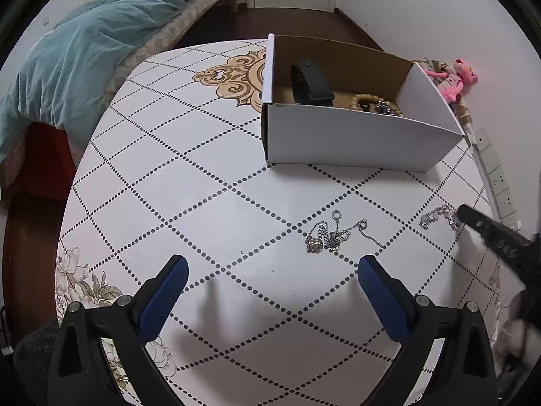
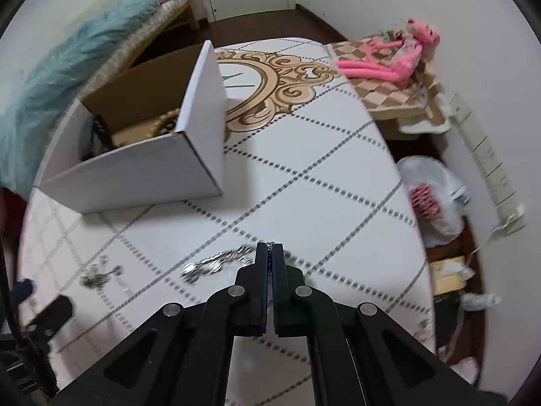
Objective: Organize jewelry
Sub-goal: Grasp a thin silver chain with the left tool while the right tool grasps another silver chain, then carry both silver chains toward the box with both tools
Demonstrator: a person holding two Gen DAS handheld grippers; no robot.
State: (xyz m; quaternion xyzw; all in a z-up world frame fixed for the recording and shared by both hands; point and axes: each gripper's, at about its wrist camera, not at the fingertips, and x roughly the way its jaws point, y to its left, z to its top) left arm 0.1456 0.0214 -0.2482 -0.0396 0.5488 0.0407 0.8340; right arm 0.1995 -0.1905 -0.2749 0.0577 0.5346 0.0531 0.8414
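Observation:
A white cardboard box stands on the patterned table and holds a black case and beaded bracelets. A silver chain with a ring pendant lies on the table ahead of my open left gripper. My right gripper is shut on a second silver chain, whose free end trails on the table to the left. That chain and the right gripper also show at the right of the left wrist view. The box also shows in the right wrist view.
A pink plush toy lies on a checkered stand beside the table. A white plastic bag sits on the floor at the right. A bed with a teal blanket is at the far left. Wall sockets line the right wall.

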